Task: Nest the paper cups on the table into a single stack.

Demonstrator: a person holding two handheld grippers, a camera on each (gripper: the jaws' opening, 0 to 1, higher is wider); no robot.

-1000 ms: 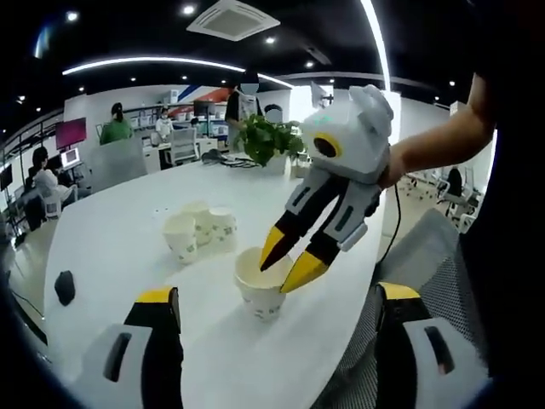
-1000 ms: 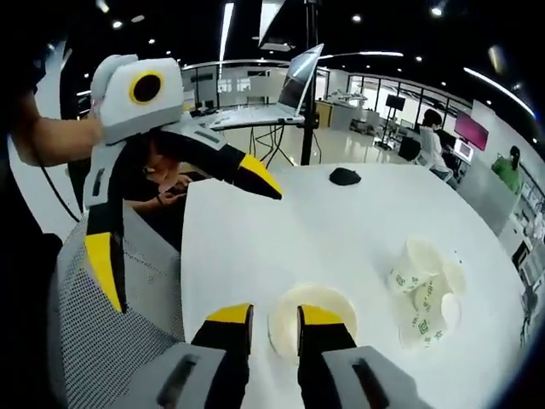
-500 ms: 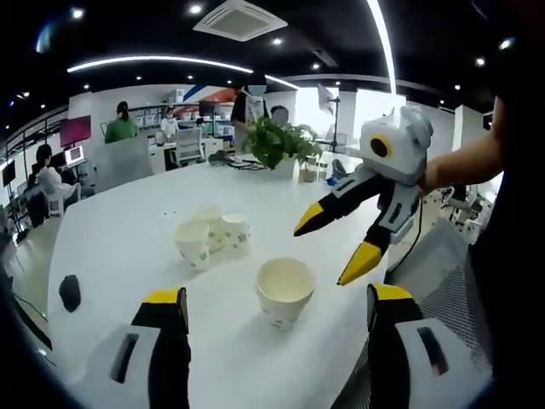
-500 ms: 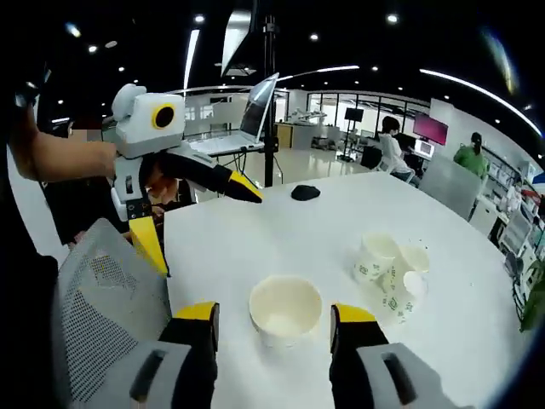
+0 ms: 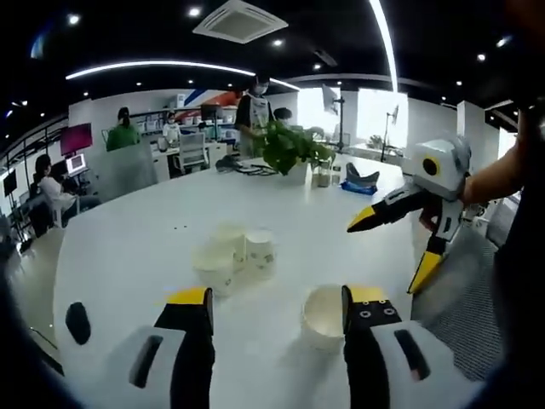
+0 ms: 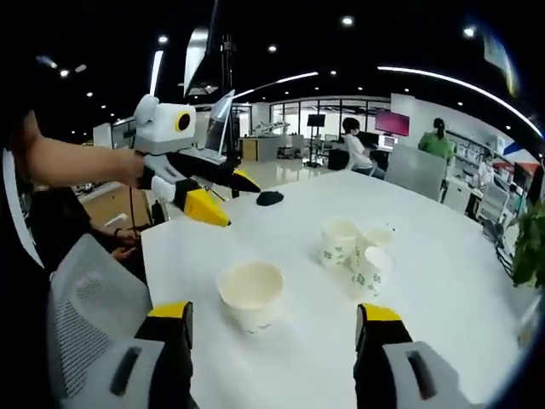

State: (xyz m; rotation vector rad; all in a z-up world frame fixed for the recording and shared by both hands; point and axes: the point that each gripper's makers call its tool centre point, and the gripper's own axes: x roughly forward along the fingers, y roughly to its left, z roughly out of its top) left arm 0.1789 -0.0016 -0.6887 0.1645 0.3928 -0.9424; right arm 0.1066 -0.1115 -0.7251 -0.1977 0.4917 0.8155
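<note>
A white paper cup [image 5: 324, 315] [image 6: 249, 294] stands alone, upright and with nothing in it, near the table's edge. A cluster of three more printed paper cups [image 5: 234, 254] [image 6: 353, 251] sits close together farther in on the white table [image 5: 153, 221] [image 6: 443, 281]. My left gripper [image 5: 278, 298] is open, and the lone cup is just inside its right jaw. My right gripper [image 6: 274, 313] is open wide, with the lone cup ahead between its jaws. Each gripper shows in the other's view, open and held in the air off the table's edge: the right gripper [image 5: 392, 249], the left gripper [image 6: 232, 200].
A black mouse [image 5: 77, 322] [image 6: 270, 198] lies on the table away from the cups. A potted plant [image 5: 289, 149] [image 6: 532, 247] stands at the far side. A grey mesh chair [image 6: 85, 315] [image 5: 460, 281] is at the table's edge. People sit at desks behind.
My right gripper was shut on the lone cup's rim, then let go, opened and drew back off the table's edge. The cup stayed put. Both cameras have swung.
</note>
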